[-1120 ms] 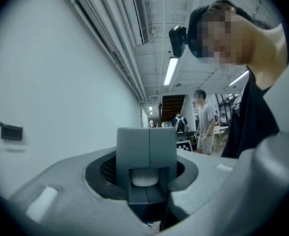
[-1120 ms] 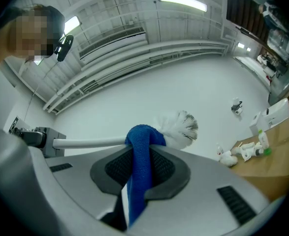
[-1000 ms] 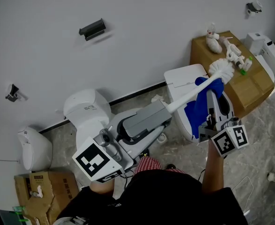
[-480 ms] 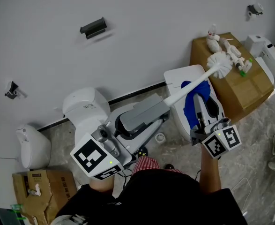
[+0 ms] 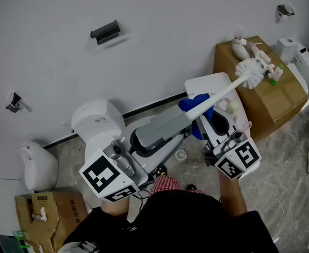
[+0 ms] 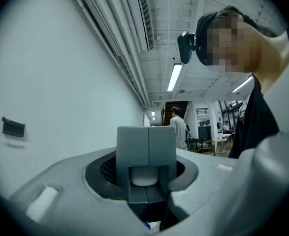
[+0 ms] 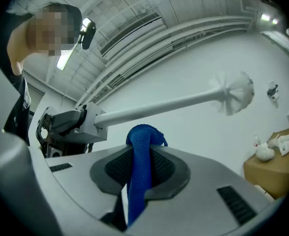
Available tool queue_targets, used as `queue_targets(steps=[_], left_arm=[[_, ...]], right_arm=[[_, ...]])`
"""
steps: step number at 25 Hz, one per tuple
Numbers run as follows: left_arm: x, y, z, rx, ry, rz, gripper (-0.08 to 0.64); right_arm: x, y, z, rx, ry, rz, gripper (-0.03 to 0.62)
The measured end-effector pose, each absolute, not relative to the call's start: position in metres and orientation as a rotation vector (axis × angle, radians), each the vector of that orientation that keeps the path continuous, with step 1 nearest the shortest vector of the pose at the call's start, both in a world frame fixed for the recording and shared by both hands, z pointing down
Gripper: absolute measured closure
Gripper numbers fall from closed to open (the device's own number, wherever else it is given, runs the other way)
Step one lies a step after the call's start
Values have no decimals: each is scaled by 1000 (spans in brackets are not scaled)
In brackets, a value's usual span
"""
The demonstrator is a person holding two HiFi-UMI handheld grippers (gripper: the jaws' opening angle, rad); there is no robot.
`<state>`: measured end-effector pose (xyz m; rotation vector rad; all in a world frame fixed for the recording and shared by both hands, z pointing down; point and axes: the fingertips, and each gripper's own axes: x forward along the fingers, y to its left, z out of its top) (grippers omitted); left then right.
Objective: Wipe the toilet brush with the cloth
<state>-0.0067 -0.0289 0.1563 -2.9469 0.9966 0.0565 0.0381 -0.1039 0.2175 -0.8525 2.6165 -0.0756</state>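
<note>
At lower left and centre of the head view, the left hand-held gripper (image 5: 181,121) has its jaws clamped on the butt end of the toilet brush (image 5: 222,91), holding it in the air with the shaft slanting toward the upper right. Just right of those jaws, the blue cloth (image 5: 195,105) is bunched against the low end of the shaft. The right hand-held gripper (image 5: 206,121), right of centre, pinches the cloth tight between its jaws. Further to the upper right, the white bristle head (image 5: 250,71) hangs over a cardboard box (image 5: 272,96), with no cloth on it. The wiping looks under way on the handle; the upper shaft and head appear left to do.
</note>
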Motion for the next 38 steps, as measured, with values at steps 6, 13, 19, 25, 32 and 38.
queue_targets(steps=[6,13,19,25,32,38], left_arm=[[-6,-28,156,-2978,965,66,397],[-6,-28,161,-2984,974,40,397],[-8,-25,161,-2991,970,40,397],[-5,-27,163,-2967,985,1,397],[-4,-26,162,-2971,978,1,397],[-4,-27,164,-2959,979,-26,397]], right_arm=[[9,-90,212,-746,2685,-20,526],[1,-79,201,-669,2684,65,526],[1,-72,193,-633,2641,55,526],[5,-74,193,-621,2629,31,526],[8,-73,191,-636,2621,51,526],[10,-76,194,-664,2623,42,526]])
